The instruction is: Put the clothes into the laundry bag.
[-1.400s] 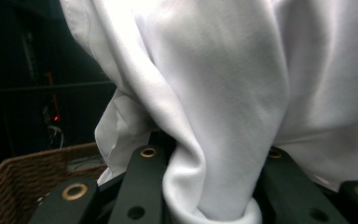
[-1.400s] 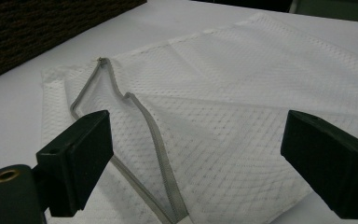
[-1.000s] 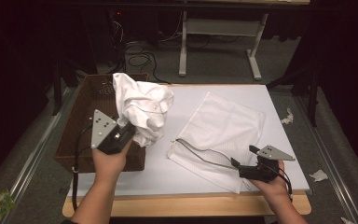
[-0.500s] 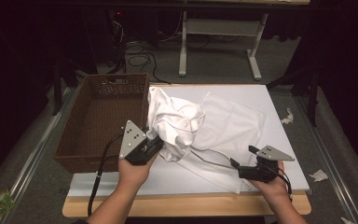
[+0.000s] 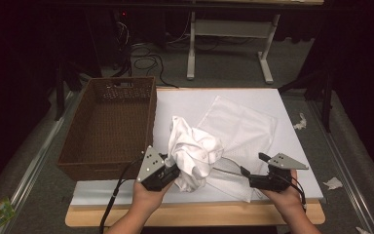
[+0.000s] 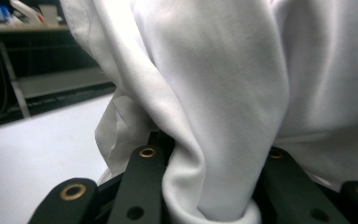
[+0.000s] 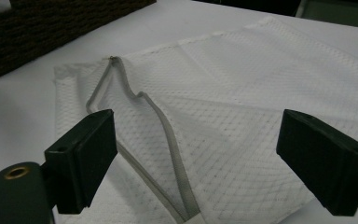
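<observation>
White counter (image 5: 282, 105) under dim surroundings carries a wicker basket (image 5: 108, 124) and a flat mesh laundry bag (image 5: 243, 134). Left gripper (image 5: 168, 171) has its jaws clamped on a bunched white garment (image 5: 195, 153), lifted near the bag, likely for stuffing inside. Right gripper (image 5: 253, 178) waits, jaws spread wide, at the bag's zipper opening (image 7: 168, 154).
</observation>
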